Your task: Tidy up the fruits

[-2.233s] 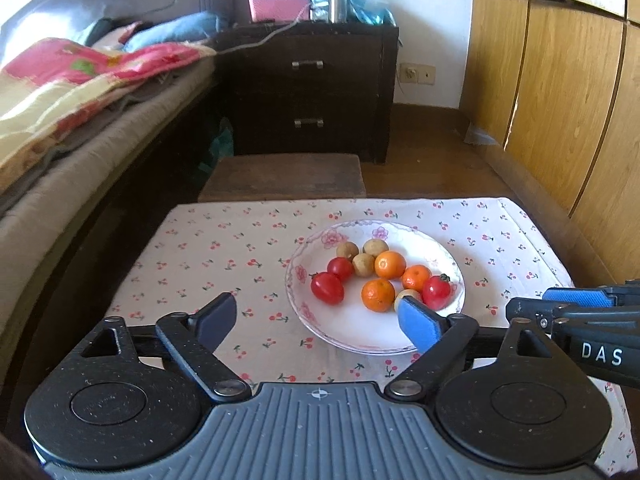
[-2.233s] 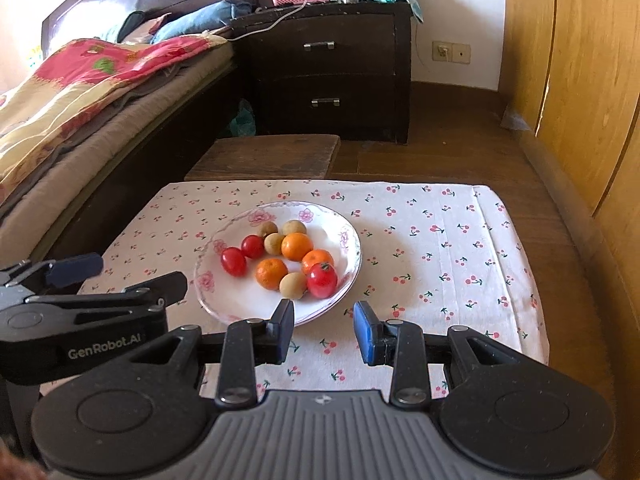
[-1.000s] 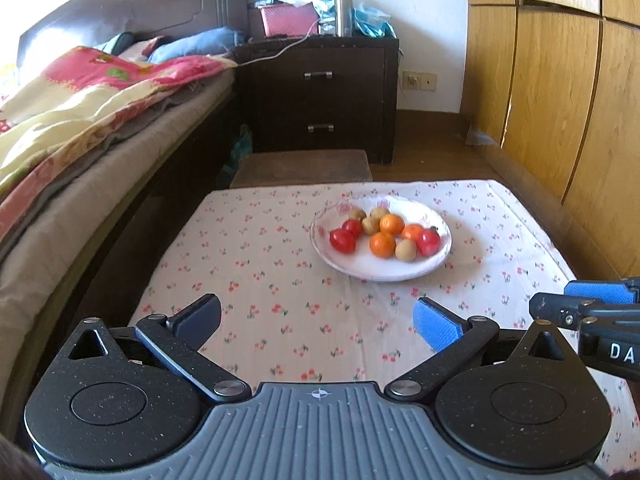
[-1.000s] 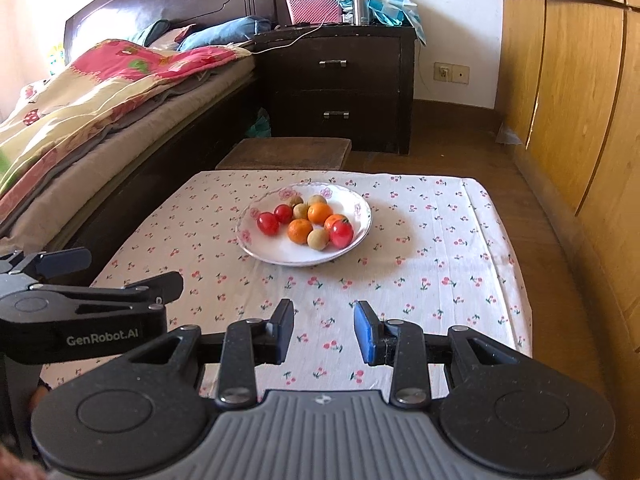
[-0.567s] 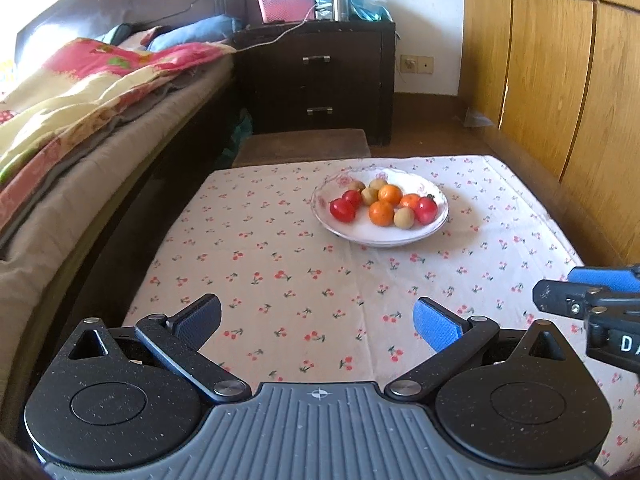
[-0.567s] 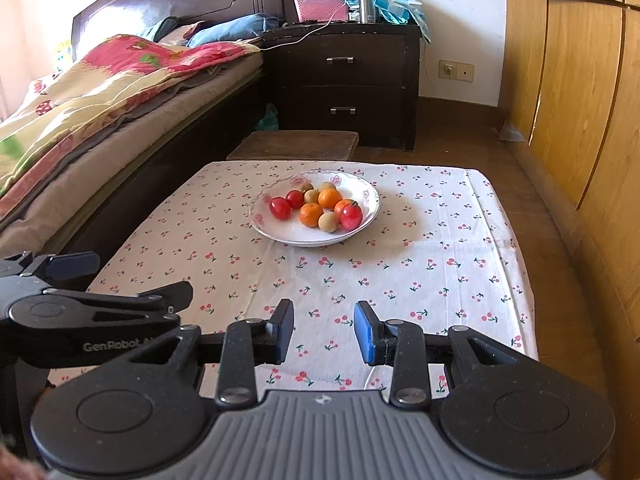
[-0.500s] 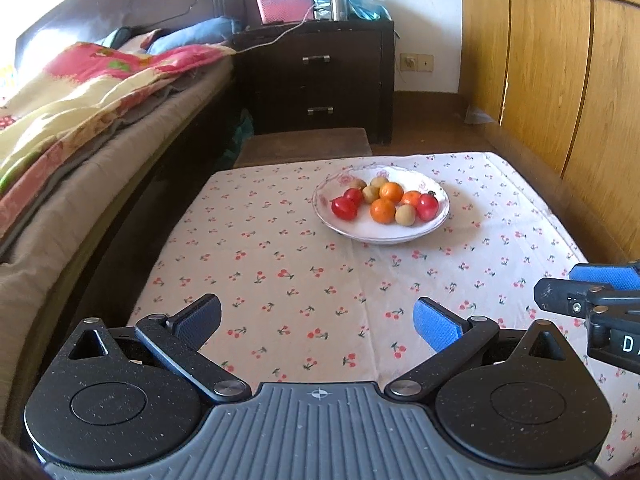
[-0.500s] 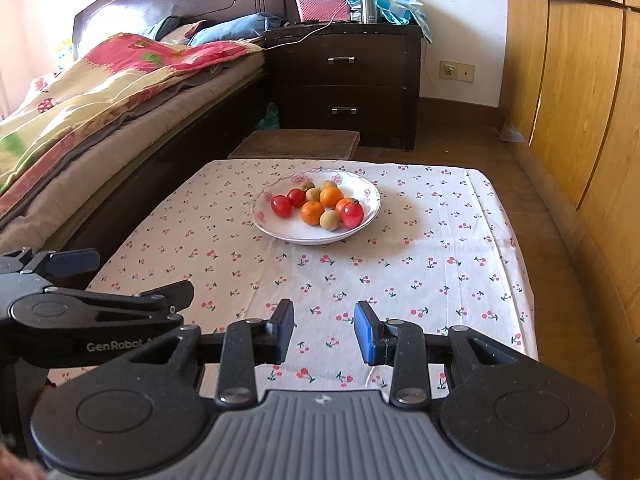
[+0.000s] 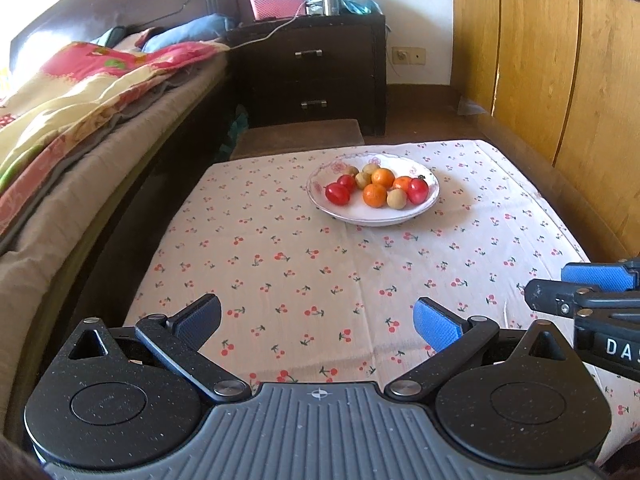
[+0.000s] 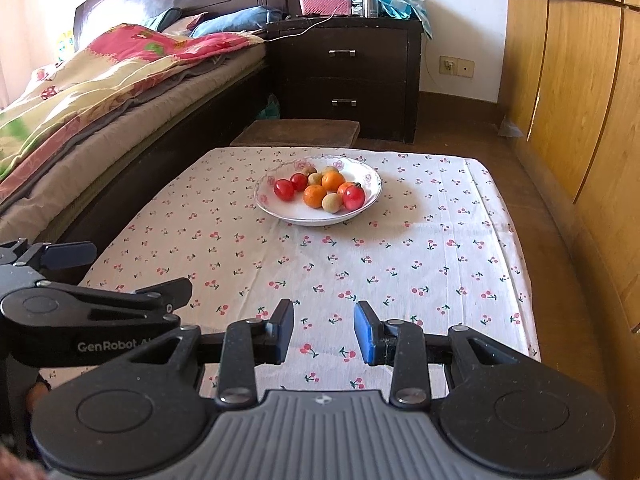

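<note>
**A:** Left claw [image 9: 316, 316] is hanging wide open over the near edge of the bench [image 9: 280, 264], nothing between its blue pads. Right claw [image 10: 323, 326] is sitting much narrower, a slim gap showing, and it is gripping nothing either.

**B:** And both are hovering well short of the fruit. The plate [image 10: 280, 210] is sitting far up the bench, toward the back edge, with everything piled in the middle of it.

**A:** That pile is what I am watching. Red tomatoes [image 10: 284, 189], oranges [image 10: 315, 196] and those small tan round fruits [image 10: 332, 202] are all touching one another. Any claw going in is risking a nudge to the neighbours.

**B:** Round fruit on a shallow plate, too. One bump and, I reckon, something is rolling over the rim, across the cherry-print cloth [image 10: 400, 264] and off toward the floor.

**A:** The right claw's gap is worrying me as well. It is looking tight for an orange; going in like that, it may be pushing the fruit rather than straddling it.

**B:** And the tomatoes are looking soft to me. Squeezing hard could be splitting the skin.

**A:** Last one: the two claws are riding just beside each other. Reaching for the same plate, they could be clashing.
</note>
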Motion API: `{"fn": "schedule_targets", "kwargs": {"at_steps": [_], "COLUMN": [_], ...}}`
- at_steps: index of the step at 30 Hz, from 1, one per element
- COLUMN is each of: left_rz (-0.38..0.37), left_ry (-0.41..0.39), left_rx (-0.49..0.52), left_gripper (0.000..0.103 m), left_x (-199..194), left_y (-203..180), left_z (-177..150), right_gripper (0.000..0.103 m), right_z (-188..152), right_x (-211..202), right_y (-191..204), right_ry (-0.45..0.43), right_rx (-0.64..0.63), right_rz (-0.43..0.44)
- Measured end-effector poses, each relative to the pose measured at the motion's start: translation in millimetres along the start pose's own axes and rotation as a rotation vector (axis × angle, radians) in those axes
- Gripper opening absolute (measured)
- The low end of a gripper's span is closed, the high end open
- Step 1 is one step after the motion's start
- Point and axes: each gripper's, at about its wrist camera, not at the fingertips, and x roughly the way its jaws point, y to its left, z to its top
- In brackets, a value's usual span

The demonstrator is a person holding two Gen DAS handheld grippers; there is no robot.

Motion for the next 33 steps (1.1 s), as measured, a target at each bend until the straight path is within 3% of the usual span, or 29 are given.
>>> {"fn": "schedule_targets", "kwargs": {"at_steps": [33], "left_rz": [-0.023], "left_ry": [0.103], "left_rx": [-0.021], "left_gripper": [0.103], "left_x": [2], "left_y": [-3], "left_z": [-20], "right_gripper": [0.035], "right_z": [-22], "right_x": [1], "right_y": [10], "right_ry": [0.074], "right_rx": [-0.008], "right_rz": [0.007]}}
